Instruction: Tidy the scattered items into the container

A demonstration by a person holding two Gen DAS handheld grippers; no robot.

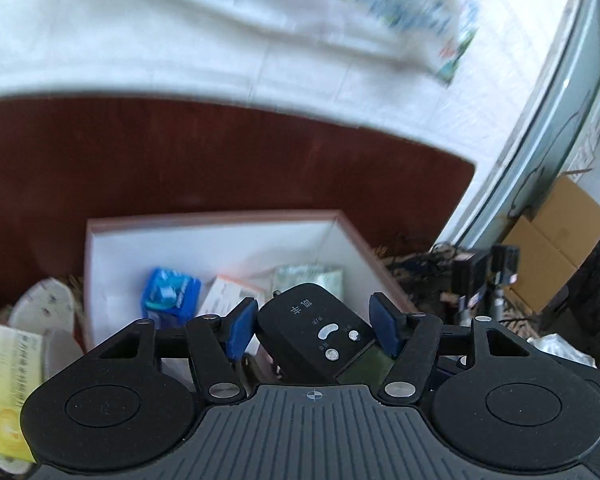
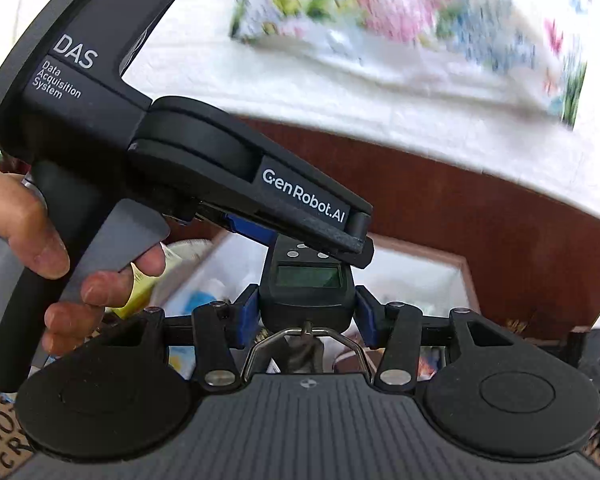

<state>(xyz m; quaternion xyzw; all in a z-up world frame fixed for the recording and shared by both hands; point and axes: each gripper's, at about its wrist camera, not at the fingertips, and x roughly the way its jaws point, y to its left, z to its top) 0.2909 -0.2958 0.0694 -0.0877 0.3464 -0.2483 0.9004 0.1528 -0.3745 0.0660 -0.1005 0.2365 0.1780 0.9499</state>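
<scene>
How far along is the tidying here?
Partly done: a blue packet and other packs already lie in the white box. In hand: both the left gripper and right gripper clamp a black handheld scale above it. Left: a yellow carton beside the box.

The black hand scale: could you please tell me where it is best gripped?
Grip the scale across its flat, parallel sides beside the display, coming from the hook end, as the right gripper does; the rounded button end looks likelier to slip.
</scene>
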